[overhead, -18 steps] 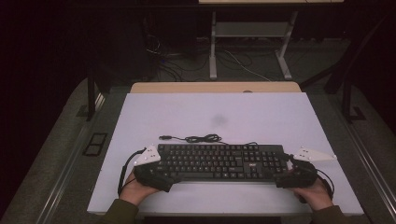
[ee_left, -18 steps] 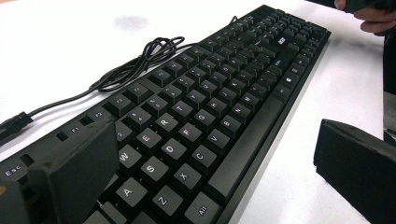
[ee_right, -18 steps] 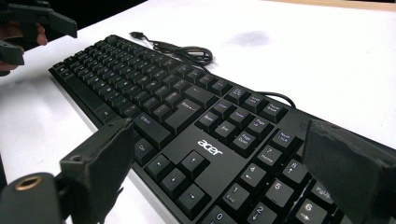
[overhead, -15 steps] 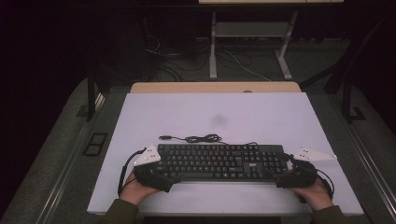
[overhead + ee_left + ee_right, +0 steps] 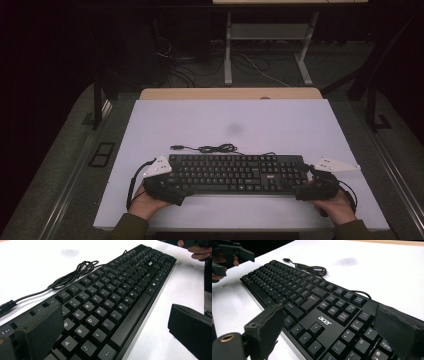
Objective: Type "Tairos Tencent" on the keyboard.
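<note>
Left tool (image 5: 172, 187) and right tool (image 5: 306, 187), both spread, flank one black keyboard (image 5: 235, 172) lying near the front of one white counter (image 5: 260, 125); one cord (image 5: 212, 148) coils behind it, and the room is dark.

Black keyboard (image 5: 235, 173) lies flat (cable (image 5: 212, 148) coiled behind) near table's front edge.

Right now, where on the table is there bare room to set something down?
The white table top is bare beyond the coiled cable. The near strip is crowded: keyboard, left tongs and right tongs at its ends.
</note>
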`<move>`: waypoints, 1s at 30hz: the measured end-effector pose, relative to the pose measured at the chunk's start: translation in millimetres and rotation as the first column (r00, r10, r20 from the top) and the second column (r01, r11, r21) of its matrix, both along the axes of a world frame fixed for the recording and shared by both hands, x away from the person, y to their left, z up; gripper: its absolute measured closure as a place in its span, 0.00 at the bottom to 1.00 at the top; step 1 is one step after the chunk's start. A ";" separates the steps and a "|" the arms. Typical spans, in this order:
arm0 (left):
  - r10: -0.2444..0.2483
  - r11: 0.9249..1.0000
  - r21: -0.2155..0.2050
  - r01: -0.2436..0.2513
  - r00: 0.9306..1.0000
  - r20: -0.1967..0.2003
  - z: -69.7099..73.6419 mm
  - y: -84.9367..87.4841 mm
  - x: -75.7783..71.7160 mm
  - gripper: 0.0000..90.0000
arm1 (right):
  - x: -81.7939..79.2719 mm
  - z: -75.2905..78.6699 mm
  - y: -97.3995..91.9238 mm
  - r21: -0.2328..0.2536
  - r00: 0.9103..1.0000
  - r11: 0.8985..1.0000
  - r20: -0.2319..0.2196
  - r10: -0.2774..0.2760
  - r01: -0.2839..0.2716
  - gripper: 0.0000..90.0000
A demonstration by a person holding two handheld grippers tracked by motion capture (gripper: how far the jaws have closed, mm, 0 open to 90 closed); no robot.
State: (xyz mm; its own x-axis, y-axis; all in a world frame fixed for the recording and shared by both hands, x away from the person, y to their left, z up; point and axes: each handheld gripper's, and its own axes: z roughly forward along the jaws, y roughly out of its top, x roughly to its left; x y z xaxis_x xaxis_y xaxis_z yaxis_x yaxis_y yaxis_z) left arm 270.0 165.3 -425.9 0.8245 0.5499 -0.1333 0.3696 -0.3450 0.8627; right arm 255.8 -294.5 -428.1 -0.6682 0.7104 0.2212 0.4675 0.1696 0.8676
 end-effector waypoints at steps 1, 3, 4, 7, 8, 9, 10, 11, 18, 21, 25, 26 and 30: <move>0.001 1.000 0.002 -0.001 1.000 0.000 0.1 -0.2 -0.3 0.00 | 1.1 -0.5 0.0 0.002 1.000 1.000 -0.003 0.001 -0.001 0.10; 0.001 1.000 0.001 -0.001 1.000 0.001 0.4 -0.5 -0.8 0.00 | 2.3 -0.6 0.1 0.007 1.000 1.000 -0.006 0.004 -0.004 0.10; 0.001 1.000 0.001 -0.001 1.000 0.003 0.4 -0.7 -1.1 0.00 | 2.4 -0.2 0.7 0.009 1.000 1.000 -0.011 0.003 -0.003 0.10; -0.003 1.000 0.003 0.003 1.000 0.007 -0.4 -1.2 -2.2 0.00 | 4.0 1.7 3.3 0.008 1.000 1.000 -0.003 0.014 -0.014 0.10; -0.002 1.000 0.002 0.002 1.000 0.006 -0.5 -1.1 -2.5 0.00 | 4.2 2.2 4.5 0.011 1.000 1.000 -0.009 0.012 -0.012 0.10; -0.003 1.000 0.002 0.003 1.000 0.006 -0.6 -1.2 -2.6 0.00 | 4.5 2.2 5.3 0.009 1.000 1.000 -0.009 0.013 -0.013 0.10; -0.003 1.000 0.004 0.003 1.000 0.007 -0.6 -1.5 -2.9 0.00 | 4.8 2.1 5.9 0.010 1.000 1.000 -0.013 0.014 -0.014 0.10; -0.005 1.000 0.007 0.005 1.000 0.008 -0.7 -1.9 -3.3 0.00 | 5.1 2.1 6.2 0.010 1.000 1.000 -0.014 0.015 -0.014 0.10; -0.014 1.000 0.011 0.014 1.000 0.007 -0.9 -3.9 -3.1 0.00 | 8.2 4.7 10.4 0.018 1.000 1.000 -0.018 0.019 -0.019 0.10; -0.017 1.000 0.012 0.017 1.000 0.008 -1.7 -5.2 -1.8 0.00 | 11.9 6.1 15.6 0.009 0.999 0.999 -0.023 0.032 -0.031 0.10; -0.017 1.000 0.011 0.017 1.000 0.003 -2.0 -5.7 -1.0 0.00 | 14.3 6.7 20.2 0.004 0.999 0.999 -0.032 0.044 -0.044 0.10; -0.018 1.000 0.010 0.018 1.000 0.002 -1.7 -5.6 -0.6 0.00 | 14.8 6.6 21.4 0.000 0.998 0.999 -0.030 0.046 -0.046 0.10; -0.015 1.000 0.006 0.015 1.000 0.007 -1.1 -6.1 0.0 0.00 | 17.4 6.5 25.8 -0.003 0.998 0.999 -0.038 0.054 -0.055 0.10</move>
